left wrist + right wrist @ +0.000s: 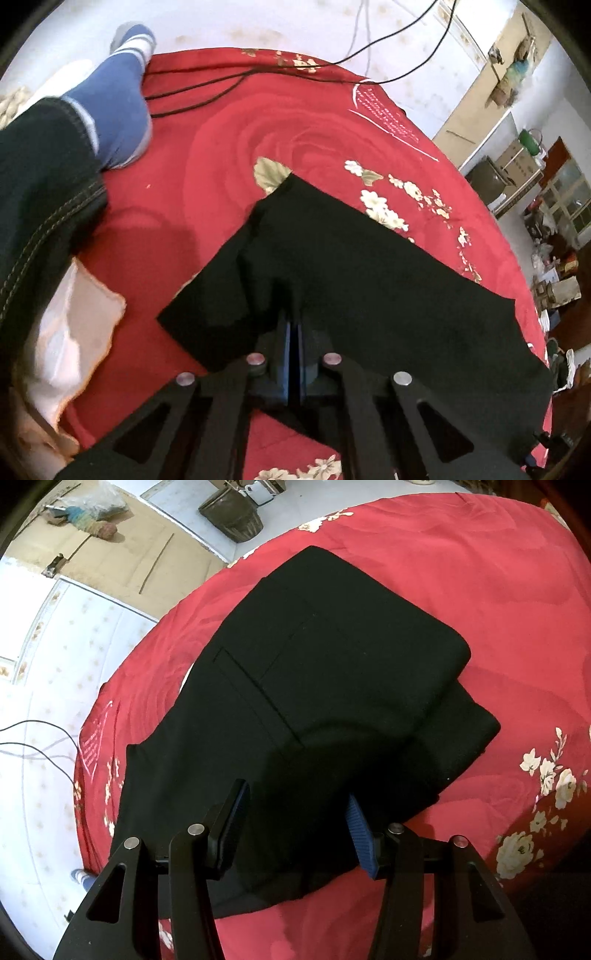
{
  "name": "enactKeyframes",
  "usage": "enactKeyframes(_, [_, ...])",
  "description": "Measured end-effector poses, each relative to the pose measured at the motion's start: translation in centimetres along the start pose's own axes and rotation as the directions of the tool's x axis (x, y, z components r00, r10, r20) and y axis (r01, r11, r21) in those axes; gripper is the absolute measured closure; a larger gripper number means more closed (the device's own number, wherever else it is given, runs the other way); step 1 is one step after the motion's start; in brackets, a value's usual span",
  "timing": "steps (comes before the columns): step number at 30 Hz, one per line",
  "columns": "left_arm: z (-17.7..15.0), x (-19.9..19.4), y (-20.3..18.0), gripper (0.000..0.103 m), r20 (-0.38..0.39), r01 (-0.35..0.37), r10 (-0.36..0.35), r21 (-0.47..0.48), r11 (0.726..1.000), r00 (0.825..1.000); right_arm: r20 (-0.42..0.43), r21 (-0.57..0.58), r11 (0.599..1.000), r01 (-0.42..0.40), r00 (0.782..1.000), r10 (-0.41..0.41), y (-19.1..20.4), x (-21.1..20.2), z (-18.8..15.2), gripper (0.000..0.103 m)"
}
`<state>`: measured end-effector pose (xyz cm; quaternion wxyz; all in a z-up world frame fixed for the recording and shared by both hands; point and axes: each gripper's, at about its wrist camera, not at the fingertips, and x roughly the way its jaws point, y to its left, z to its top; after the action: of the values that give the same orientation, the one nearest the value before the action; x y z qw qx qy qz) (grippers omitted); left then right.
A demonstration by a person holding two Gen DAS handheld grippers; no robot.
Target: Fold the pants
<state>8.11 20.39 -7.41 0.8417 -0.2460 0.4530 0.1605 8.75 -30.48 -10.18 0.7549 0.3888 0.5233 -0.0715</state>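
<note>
red floral bedspread [480,590] | black pants [332,686] folded | left hand-held gripper [294,332] clamps pants | right hand-held gripper [295,812] spread apart

The right gripper [295,812] hangs over the near part of the black pants [332,664], its jaws spread wide with nothing between them. The pants lie folded on a red floral bedspread [498,590], an upper layer doubled over a lower one that juts out at the right. Stitched pocket outlines show on the top layer. Beyond the bed edge stand a dark basket [232,517] and black cables [40,738] on pale flooring.
</note>
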Motion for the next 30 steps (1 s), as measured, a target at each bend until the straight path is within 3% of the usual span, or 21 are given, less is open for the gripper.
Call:
enactKeyframes(3, [1.4, -1.9, -2.2, 0.099, 0.035, 0.066, -0.068, 0.062, 0.996, 0.997, 0.031, 0.001, 1.000, -0.007, 1.000, 0.007, 0.0, -0.1, 0.3, 0.053])
enactKeyframes(4, [2.1, -3.8, -3.7, 0.099, 0.082, 0.105, -0.115, 0.112, 0.988, 0.990, 0.031, 0.006, 1.000, -0.004, 1.000, 0.004, -0.1, 0.0, 0.5, 0.064])
enactKeyframes(5, [2.6, -5.4, -4.7, 0.099, 0.122, 0.134, -0.153, 0.152, 0.979, 0.981, 0.033, 0.015, 1.000, 0.008, 0.999, -0.008, -0.3, 0.0, 0.5, 0.079])
enactKeyframes(7, [3.4, -9.3, -6.3, 0.099, 0.215, 0.179, -0.230, 0.235, 0.955, 0.949, 0.042, 0.051, 0.998, -0.020, 0.999, 0.018, -0.9, -0.4, 0.6, 0.086])
enactKeyframes(9, [3.5, -11.0, -6.1, 0.099, 0.257, 0.176, -0.245, 0.265, 0.948, 0.935, 0.057, 0.056, 0.997, -0.044, 0.998, 0.041, -1.0, -0.9, 0.5, 0.088])
enactKeyframes(11, [3.1, -9.7, -4.2, 0.099, 0.226, 0.130, -0.180, 0.218, 0.967, 0.957, 0.059, 0.059, 0.997, -0.039, 0.998, 0.036, -1.0, -1.1, 0.4, 0.088])
enactKeyframes(12, [2.6, -7.9, -2.6, 0.099, 0.170, 0.075, -0.104, 0.168, 0.983, 0.980, 0.059, 0.063, 0.997, -0.033, 0.998, 0.030, -1.0, -1.1, 0.4, 0.088])
enactKeyframes(14, [1.6, -4.8, -0.3, 0.099, 0.074, -0.041, 0.033, 0.114, 0.993, 0.997, 0.055, 0.067, 0.998, -0.014, 0.998, 0.010, -1.0, -1.2, 0.3, 0.088])
enactKeyframes(16, [0.6, -1.8, 1.0, 0.099, -0.029, -0.109, 0.111, 0.086, 0.990, 0.993, 0.049, 0.061, 0.998, 0.009, 0.999, -0.012, -0.8, -1.3, 0.2, 0.088])
enactKeyframes(17, [0.3, -1.2, 0.8, 0.099, -0.038, -0.127, 0.131, 0.090, 0.988, 0.991, 0.047, 0.059, 0.998, 0.017, 0.999, -0.019, -0.6, -1.4, 0.1, 0.089])
enactKeyframes(22, [0.2, -1.8, -0.8, 0.099, 0.013, -0.179, 0.179, 0.148, 0.973, 0.984, 0.037, 0.077, 0.997, 0.020, 0.999, -0.023, -1.3, -2.3, 0.2, 0.099])
enactKeyframes(28, [0.3, -2.5, -0.8, 0.097, 0.018, -0.230, 0.230, 0.148, 0.962, 0.973, 0.070, 0.071, 0.997, 0.042, 0.996, -0.047, -1.1, -4.1, 0.4, 0.099])
enactKeyframes(30, [1.0, -2.6, -0.6, 0.095, 0.047, -0.270, 0.266, 0.145, 0.952, 0.963, 0.081, 0.082, 0.995, 0.052, 0.995, -0.058, -1.1, -4.7, 0.7, 0.092])
